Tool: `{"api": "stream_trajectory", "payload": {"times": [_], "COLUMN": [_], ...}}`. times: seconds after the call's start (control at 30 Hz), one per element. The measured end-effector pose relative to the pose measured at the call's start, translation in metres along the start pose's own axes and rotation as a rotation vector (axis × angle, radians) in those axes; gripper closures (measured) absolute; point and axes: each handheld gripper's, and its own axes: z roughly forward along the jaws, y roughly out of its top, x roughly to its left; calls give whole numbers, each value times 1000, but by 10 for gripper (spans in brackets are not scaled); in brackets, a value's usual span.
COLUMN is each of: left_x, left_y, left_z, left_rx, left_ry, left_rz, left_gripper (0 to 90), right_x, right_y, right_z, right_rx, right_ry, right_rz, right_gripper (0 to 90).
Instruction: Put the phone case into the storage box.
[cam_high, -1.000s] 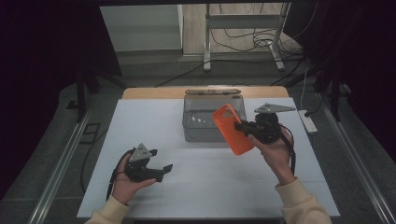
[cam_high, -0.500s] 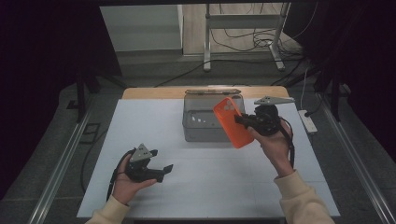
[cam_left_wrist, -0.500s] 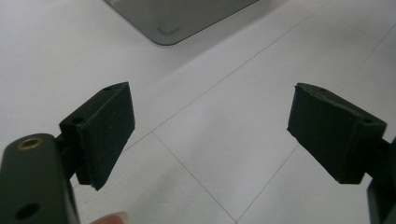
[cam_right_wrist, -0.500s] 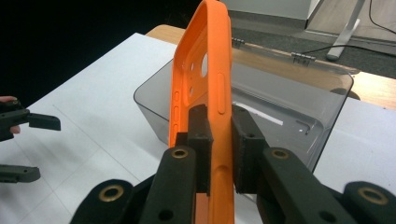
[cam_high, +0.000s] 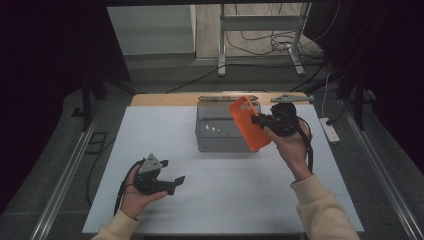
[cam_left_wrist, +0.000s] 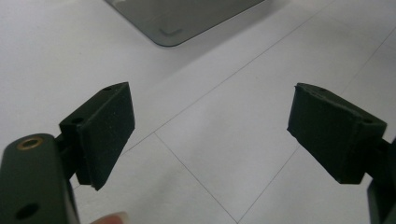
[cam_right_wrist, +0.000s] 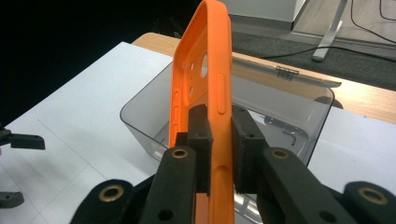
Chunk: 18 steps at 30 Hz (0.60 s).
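The grey box (cam_high: 225, 131) sits on the counter (cam_high: 150, 130) in the middle of the frame. Your right hand-held gripper (cam_high: 264, 121) pinches the orange phone case (cam_high: 248, 123) above the box's right end, long side tilted upright. Your left hand-held gripper (cam_high: 172, 181) waits released, lower left.

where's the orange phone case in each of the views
High view: orange phone case right of centre, held up at the clear box by the right tongs.
Left gripper view: not in it; a corner of the clear box at top.
Right gripper view: case upright at centre, clamped edge-on.
Shared landmark: the clear box.
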Motion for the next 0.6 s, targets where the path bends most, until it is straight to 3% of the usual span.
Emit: {"api": "stream_trajectory", "payload": {"times": [0.6], "left_x": [0], "left_y": [0], "left_z": [0], "left_rx": [-4], "left_ry": [1], "left_rz": [-1], "left_gripper": [145], "right_x": [-6], "right_y": [18], "right_z": [10], "right_rx": [7], "right_ry": [-58], "right_rz": [25], "right_gripper": [800]}}
